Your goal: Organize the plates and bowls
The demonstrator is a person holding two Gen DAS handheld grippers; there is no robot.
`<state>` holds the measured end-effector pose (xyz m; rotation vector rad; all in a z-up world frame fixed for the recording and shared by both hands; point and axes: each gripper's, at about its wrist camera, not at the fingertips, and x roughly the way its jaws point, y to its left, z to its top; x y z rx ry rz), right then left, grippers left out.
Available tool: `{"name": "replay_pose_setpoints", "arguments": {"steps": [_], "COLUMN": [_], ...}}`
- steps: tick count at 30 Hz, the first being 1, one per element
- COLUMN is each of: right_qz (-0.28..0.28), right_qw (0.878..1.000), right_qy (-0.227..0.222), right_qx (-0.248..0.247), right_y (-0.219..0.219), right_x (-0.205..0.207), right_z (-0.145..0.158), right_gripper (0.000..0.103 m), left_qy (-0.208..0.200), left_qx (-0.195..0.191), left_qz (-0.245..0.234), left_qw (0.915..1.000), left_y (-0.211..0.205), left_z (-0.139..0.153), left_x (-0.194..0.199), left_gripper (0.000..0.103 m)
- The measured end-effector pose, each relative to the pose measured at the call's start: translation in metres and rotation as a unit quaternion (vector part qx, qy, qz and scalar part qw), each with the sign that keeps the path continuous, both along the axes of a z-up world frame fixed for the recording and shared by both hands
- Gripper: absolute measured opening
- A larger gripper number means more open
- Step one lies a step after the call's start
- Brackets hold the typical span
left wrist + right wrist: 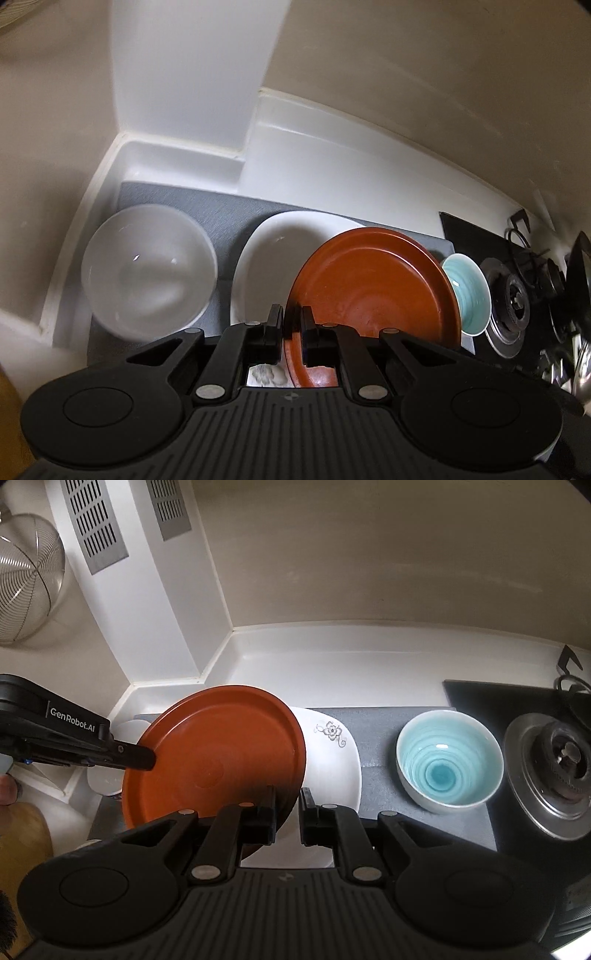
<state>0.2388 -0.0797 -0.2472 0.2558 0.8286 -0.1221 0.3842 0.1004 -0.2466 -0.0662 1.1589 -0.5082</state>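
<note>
A: While the left gripper [292, 325] is viewed from its own camera, what do its jaws hold?

B: They are closed on the near rim of the red plate [373, 284], which is tilted above the white plate [266, 258]. The white bowl [147, 269] stands left of the red plate; the teal bowl [467, 291] sits just behind its right edge.

A: And from the right wrist view?

B: The right gripper [288, 812] has its jaws slightly parted and empty, just beside the red plate's [218, 760] lower rim. The left gripper [142, 757] clamps that plate's left rim. The white plate [332, 768] lies under it on the grey mat [380, 775]; the teal bowl [448, 760] is well to the right.

A: Recommended procedure?

B: Level the red plate, centre it over the white plate, lower until seated, then release.
</note>
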Motion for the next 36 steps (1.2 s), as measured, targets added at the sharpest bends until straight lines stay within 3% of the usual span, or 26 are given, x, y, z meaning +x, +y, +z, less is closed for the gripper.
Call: {"name": "replay_pose_setpoints", "arguments": {"steps": [5, 10, 16, 25, 28, 29, 31, 33, 35, 36], "right_qz": [-0.009, -0.01, -0.016, -0.032, -0.031, -0.031, -0.031, -0.026, -0.022, -0.021], "right_qw": [1.0, 0.999, 0.998, 0.997, 0.997, 0.997, 0.998, 0.998, 0.998, 0.997], "right_qy": [0.024, 0.045, 0.067, 0.07, 0.06, 0.056, 0.053, 0.052, 0.057, 0.06], "right_qx": [0.004, -0.003, -0.006, 0.031, 0.034, 0.033, 0.03, 0.031, 0.03, 0.032], "right_y": [-0.008, -0.009, -0.012, -0.029, -0.03, -0.03, -0.031, -0.029, -0.028, -0.028], "right_x": [0.019, 0.039, 0.052, 0.052, 0.046, 0.043, 0.039, 0.038, 0.04, 0.041], "right_z": [-0.02, -0.039, -0.062, -0.075, -0.068, -0.065, -0.061, -0.062, -0.066, -0.068], "right_gripper": [0.013, 0.013, 0.012, 0.013, 0.017, 0.017, 0.018, 0.017, 0.018, 0.017], "left_qy": [0.0, -0.024, -0.009, 0.023, 0.023, 0.012, -0.014, -0.015, -0.002, -0.004], "left_qx": [0.009, 0.068, 0.096, 0.074, 0.056, 0.054, 0.057, 0.065, 0.079, 0.08], "left_qz": [-0.009, -0.037, -0.049, -0.048, -0.038, -0.037, -0.036, -0.046, -0.048, -0.052], "left_qw": [0.9999, 0.9967, 0.9941, 0.9958, 0.9974, 0.9978, 0.9976, 0.9967, 0.9957, 0.9955], "left_y": [-0.011, -0.033, -0.046, -0.041, -0.032, -0.03, -0.027, -0.032, -0.036, -0.037], "left_z": [-0.017, -0.036, -0.067, -0.079, -0.071, -0.066, -0.06, -0.063, -0.072, -0.073], "left_x": [0.01, 0.016, 0.024, 0.031, 0.031, 0.029, 0.026, 0.027, 0.03, 0.029], "left_gripper": [0.01, 0.01, 0.01, 0.01, 0.019, 0.027, 0.03, 0.03, 0.013, 0.012]}}
